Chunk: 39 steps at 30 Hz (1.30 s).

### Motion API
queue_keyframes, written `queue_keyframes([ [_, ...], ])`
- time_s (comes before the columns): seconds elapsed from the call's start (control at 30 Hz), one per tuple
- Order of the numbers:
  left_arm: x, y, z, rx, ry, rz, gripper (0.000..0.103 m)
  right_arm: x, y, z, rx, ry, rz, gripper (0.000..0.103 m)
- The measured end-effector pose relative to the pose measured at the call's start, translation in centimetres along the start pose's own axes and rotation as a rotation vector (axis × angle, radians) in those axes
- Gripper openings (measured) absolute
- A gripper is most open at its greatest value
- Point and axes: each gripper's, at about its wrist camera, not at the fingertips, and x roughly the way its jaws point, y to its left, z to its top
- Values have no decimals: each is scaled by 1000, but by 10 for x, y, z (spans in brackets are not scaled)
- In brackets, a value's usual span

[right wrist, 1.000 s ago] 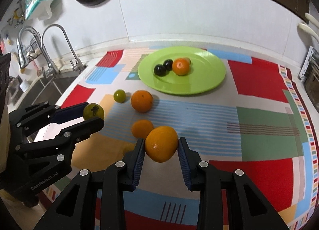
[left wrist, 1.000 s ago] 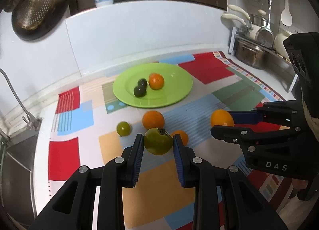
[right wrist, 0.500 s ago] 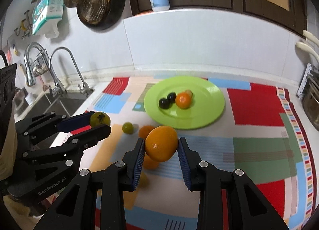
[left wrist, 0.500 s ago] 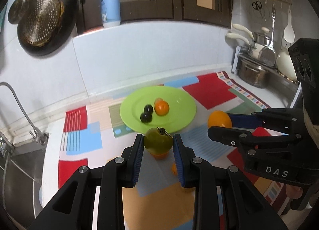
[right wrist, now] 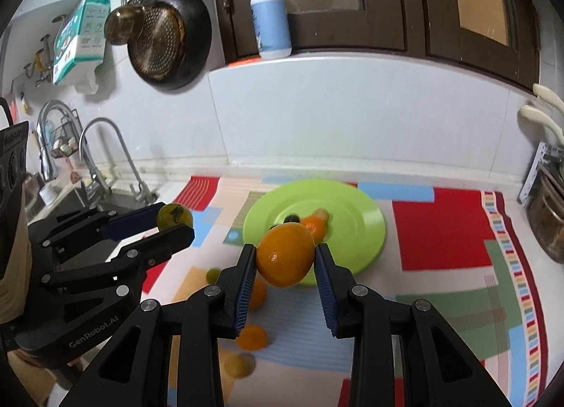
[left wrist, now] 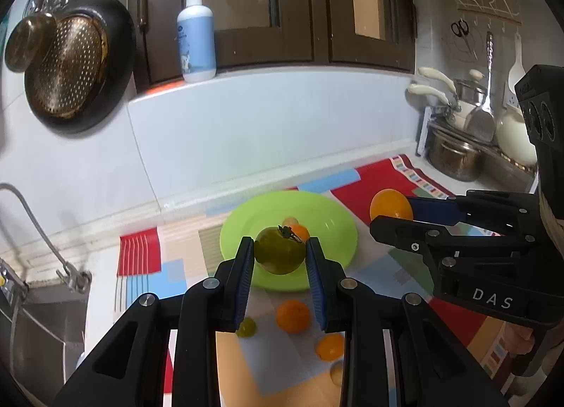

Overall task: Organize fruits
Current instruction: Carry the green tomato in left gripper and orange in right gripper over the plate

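**Two fruits aloft, plate ahead**

Our left tongs [left wrist: 280, 255] pinch a green tomato [left wrist: 279, 249]; our right tongs [right wrist: 284, 259] clamp an orange [right wrist: 285, 254]. Both hang above the tabletop, short of the green plate [right wrist: 356, 230]. We judge this the carrying step; next we must lower each onto bare plate, beside the fruit there.

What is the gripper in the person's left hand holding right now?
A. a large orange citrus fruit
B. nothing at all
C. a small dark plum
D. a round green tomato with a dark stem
D: in the left wrist view the left gripper is shut on the round green tomato with a dark stem, raised in front of the lime-green round plate; the large orange citrus fruit sits in the right gripper.
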Motion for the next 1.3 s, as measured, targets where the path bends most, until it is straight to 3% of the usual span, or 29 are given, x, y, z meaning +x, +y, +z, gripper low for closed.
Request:
queue_keyframes([
  [0.47, 30, 9, 30, 3, -17, -1, 30, 26, -14, 36, -3, -30, -25, 35],
  [1.3, 126, 29, 57, -43, 90, -43, 30, 110, -48, 68, 15, 46, -42, 35],
])
